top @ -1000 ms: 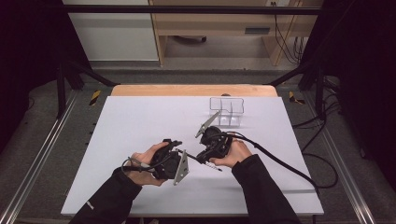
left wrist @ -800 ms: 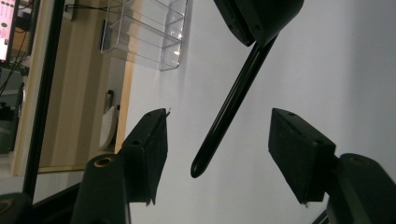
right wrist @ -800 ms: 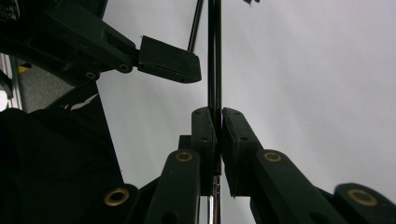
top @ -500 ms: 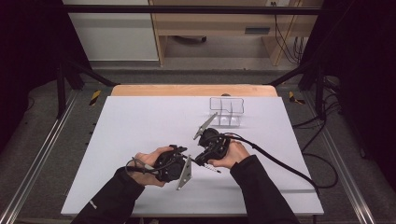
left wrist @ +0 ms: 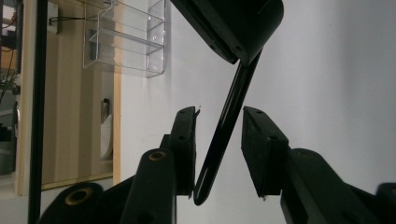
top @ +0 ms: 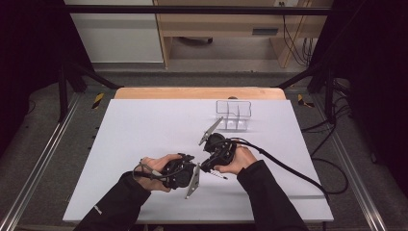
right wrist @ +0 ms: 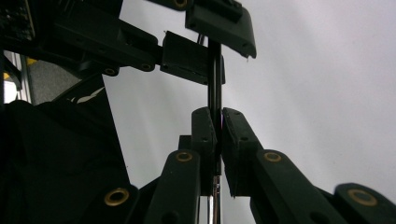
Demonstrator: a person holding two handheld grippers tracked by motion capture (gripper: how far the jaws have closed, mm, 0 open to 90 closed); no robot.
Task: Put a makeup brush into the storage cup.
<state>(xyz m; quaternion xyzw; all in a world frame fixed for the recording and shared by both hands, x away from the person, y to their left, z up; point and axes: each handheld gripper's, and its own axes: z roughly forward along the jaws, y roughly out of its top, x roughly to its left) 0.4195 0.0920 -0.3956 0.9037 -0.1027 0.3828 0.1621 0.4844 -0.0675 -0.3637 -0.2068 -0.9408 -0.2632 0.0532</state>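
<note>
My right gripper (top: 206, 166) (right wrist: 218, 114) is shut on a thin black rod (right wrist: 215, 84), seemingly a pen, whose tail (top: 220, 176) sticks out toward the table's front. The rod (left wrist: 212, 163) runs on between the jaws of my left gripper (top: 191, 161) (left wrist: 219, 116). These jaws have just been closing. The rod lies close to one pad (left wrist: 187, 135), and a clear gap remains at the other pad (left wrist: 261, 149), so this gripper is open around it. Both grippers meet low over the white table (top: 144, 125), near its front middle.
A clear plastic organiser (top: 233, 115) (left wrist: 126, 39) stands at the back right of the table. The right gripper's black cable (top: 288, 168) trails off to the right. A wooden strip (top: 192, 93) edges the far side, and metal rails (top: 43, 159) run along the left.
My left gripper has shifted a little toward the right gripper and turned, and its jaws have narrowed around the rod. The right hand has stayed put.
</note>
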